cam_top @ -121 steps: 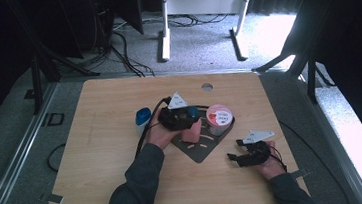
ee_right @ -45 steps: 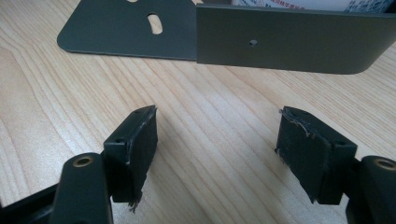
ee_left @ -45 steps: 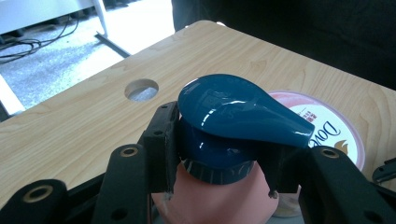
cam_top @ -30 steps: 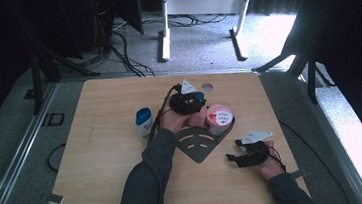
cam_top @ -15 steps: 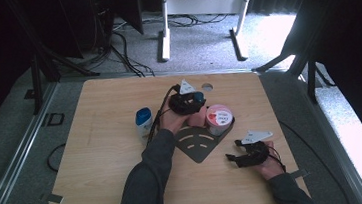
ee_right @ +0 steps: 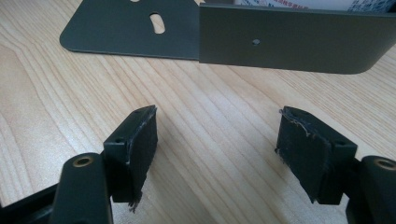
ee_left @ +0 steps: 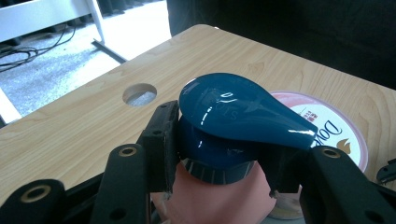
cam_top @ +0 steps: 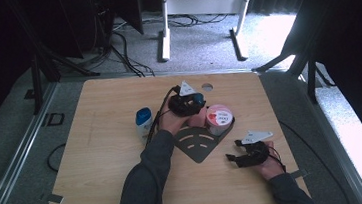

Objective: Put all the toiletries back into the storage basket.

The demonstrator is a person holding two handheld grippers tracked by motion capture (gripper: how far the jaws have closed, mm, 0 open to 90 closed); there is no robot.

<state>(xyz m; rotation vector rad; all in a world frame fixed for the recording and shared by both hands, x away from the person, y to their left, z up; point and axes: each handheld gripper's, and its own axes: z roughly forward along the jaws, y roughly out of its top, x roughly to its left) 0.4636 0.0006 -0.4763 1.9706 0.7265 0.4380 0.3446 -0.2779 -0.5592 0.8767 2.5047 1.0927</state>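
1. Two claws are in my hands. My left claw [cam_top: 192,102] is clamped on the neck of a pink bottle [ee_left: 219,198], just under its dark blue cap [ee_left: 236,114]; both pads press against it in the left gripper view.
2. The bottle stands upright at the far edge of the dark metal plate [cam_top: 199,143], just beside a round pink tub [cam_top: 219,117] with a printed lid.
3. The tub sits at the plate's right corner, against its raised wall [ee_right: 299,39].
4. My right claw [cam_top: 238,158] rests low over the worktop [cam_top: 104,159], near the plate's near-right edge, well apart from the bottle. Its jaws stand apart with bare wood between them.
5. A small blue-and-white container [cam_top: 143,119] stands left of my left hand [cam_top: 171,124], near it but apart.
6. A round hole [cam_top: 207,87] lies in the worktop beyond the bottle.
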